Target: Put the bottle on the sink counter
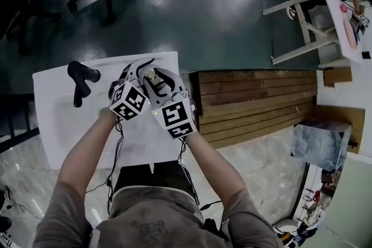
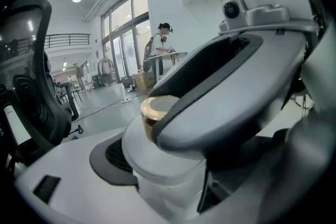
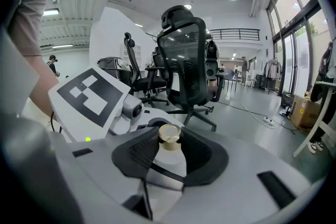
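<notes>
Both grippers meet over the far right corner of the white table (image 1: 58, 119), each clenched on the gold-capped bottle (image 1: 152, 74): the right gripper (image 1: 161, 79) at its neck, the left gripper (image 1: 138, 71) on its body. Whether its base touches cannot be told. Lowering it straight and upright looks best, well inside the near edges; the black faucet (image 1: 81, 78) stands apart at left

White sink counter (image 1: 52, 93), black faucet (image 1: 82, 76)
</notes>
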The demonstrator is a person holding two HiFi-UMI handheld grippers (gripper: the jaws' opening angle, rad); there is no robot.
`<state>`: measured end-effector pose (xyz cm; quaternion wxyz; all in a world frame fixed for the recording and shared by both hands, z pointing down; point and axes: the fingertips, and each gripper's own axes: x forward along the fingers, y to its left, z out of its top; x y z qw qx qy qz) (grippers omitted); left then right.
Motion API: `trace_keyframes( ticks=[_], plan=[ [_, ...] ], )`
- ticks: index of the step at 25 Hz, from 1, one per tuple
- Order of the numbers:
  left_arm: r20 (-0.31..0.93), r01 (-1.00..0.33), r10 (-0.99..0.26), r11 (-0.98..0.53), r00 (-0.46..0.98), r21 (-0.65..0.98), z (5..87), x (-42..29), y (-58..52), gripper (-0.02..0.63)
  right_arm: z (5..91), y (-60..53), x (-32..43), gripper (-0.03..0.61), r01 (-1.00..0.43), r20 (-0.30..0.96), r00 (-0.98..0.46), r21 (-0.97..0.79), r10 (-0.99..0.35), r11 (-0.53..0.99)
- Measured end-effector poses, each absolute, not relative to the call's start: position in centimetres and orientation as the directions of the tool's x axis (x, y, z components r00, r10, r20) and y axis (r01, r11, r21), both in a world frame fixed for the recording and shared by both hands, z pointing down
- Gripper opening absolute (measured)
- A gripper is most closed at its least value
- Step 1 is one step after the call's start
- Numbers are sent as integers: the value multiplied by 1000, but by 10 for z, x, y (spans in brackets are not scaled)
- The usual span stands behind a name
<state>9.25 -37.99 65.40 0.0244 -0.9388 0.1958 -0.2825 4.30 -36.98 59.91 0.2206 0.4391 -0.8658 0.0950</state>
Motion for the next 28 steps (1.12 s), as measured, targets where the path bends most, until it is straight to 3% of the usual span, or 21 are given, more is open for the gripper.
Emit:
trace_keyframes(
  ticks=[28],
  plan=[
    [461, -429, -401, -902, 792, -47, 655, 85, -387, 329, 606, -382, 46, 133, -819, 455, -500, 30, -737, 573]
  ],
)
